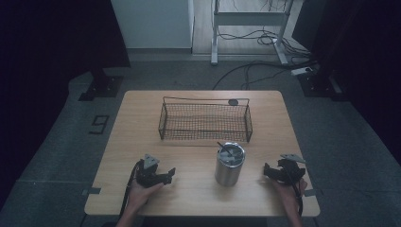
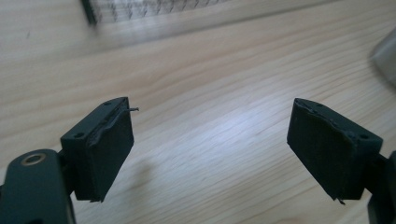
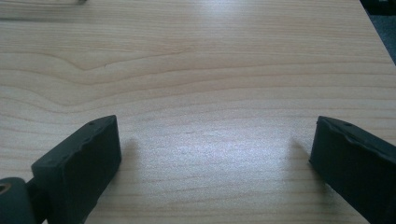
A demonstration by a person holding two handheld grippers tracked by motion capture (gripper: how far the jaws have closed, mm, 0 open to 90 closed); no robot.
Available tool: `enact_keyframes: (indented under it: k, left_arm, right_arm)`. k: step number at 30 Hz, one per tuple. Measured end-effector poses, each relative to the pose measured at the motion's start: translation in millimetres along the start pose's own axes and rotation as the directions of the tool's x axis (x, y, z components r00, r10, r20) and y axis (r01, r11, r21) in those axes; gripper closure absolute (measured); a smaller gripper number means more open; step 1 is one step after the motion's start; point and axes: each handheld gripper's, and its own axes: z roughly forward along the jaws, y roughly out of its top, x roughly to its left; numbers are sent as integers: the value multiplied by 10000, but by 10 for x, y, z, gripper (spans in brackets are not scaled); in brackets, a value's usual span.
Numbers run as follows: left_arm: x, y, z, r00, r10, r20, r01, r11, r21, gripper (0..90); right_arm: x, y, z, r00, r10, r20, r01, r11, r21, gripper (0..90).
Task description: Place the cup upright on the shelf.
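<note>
A cylindrical brushed-steel tumbler [image 1: 230, 164] stands upright near the front middle of the light wooden table [image 1: 198, 194], its long axis vertical and its mouth facing up. A dark thin stick-like item leans inside it, its top tilted toward the far left; what it is cannot be told. Behind the tumbler, just apart from it, a dark rectangular wire-mesh basket [image 1: 205, 121] lies with its long side across the table.

The tumbler sits between the two grippers, touching neither. The left gripper [image 1: 166, 174], held in the person's left hand [image 1: 142, 189], rests low at the front left and points rightward toward the tumbler. In the left gripper view its jaws stand wide apart with bare wood between the black pads [image 2: 112, 154]; the tumbler's curved grey edge [image 2: 386, 53] shows blurred at the upper right, ahead and to the right of the right-hand jaw, and the basket's blurred mesh [image 2: 140, 7] lies along the top.

The right gripper [image 1: 270, 172], in the right hand [image 1: 289, 189], rests at the front right, pointing leftward toward the tumbler. Its jaws also stand wide apart in the right gripper view, over bare wood.
</note>
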Motion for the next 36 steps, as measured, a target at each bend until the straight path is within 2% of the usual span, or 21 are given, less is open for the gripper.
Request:
enact_keyframes:
  k: [4,10,16,24,36]
  left_arm:
    - [-62,46,-37,9998,143,141,-141,9998,-152,148]
    - [-237,168,-108,9988,311,386,-295,9987,-413,148]
    - [-372,251,-87,9978,477,452,-460,9983,-371,146]
    - [-576,307,-75,9934,612,969,-565,9971,-505,147]
    - [-800,380,18,9872,906,1313,-844,9951,-515,145]
  right_arm:
    - [-1,-5,-6,10000,18,-14,-18,10000,-10,27]
    - [-1,-9,-11,10000,-34,-23,34,10000,-46,36]
    - [-1,-9,-12,10000,-46,-44,46,10000,-55,39]
    - [-1,-9,-12,10000,-38,-38,37,10000,-63,41]
    - [-2,-10,-14,10000,-22,-32,22,10000,-60,44]
